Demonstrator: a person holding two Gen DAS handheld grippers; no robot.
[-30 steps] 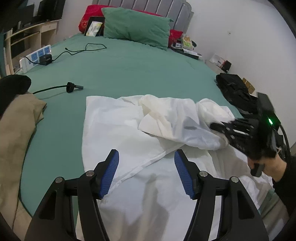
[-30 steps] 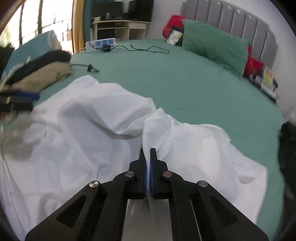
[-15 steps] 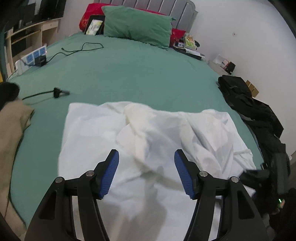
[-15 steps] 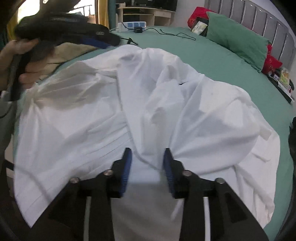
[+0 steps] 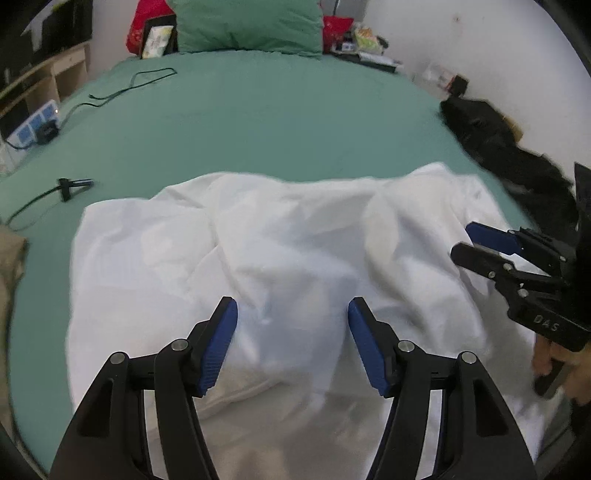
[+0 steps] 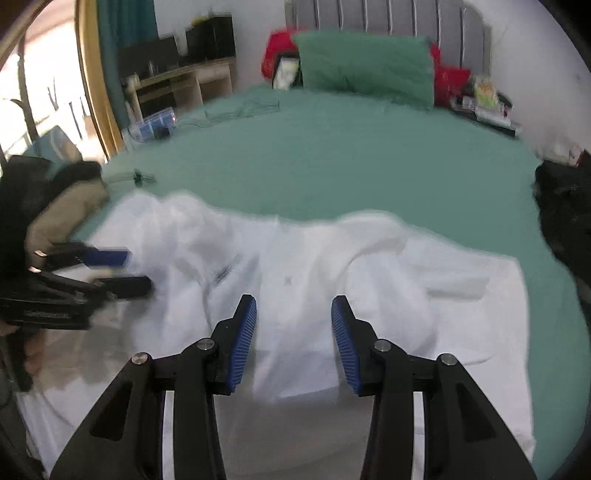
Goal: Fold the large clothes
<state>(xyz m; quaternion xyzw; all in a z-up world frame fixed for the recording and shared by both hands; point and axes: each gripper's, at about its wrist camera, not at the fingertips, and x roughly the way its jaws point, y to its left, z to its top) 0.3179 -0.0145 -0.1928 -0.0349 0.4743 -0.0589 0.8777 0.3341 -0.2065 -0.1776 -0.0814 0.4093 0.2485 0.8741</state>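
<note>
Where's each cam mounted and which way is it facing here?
Left wrist: sits on the left gripper, looks down along its open fingers over the white garment toward the green pillow; the right gripper and part of a hand show at right.
Right wrist: sits on the right gripper, jaws opening with nothing between them, same heading; the left gripper shows at left.
Shared: the garment, green bed, pillow, and each other's gripper.
</note>
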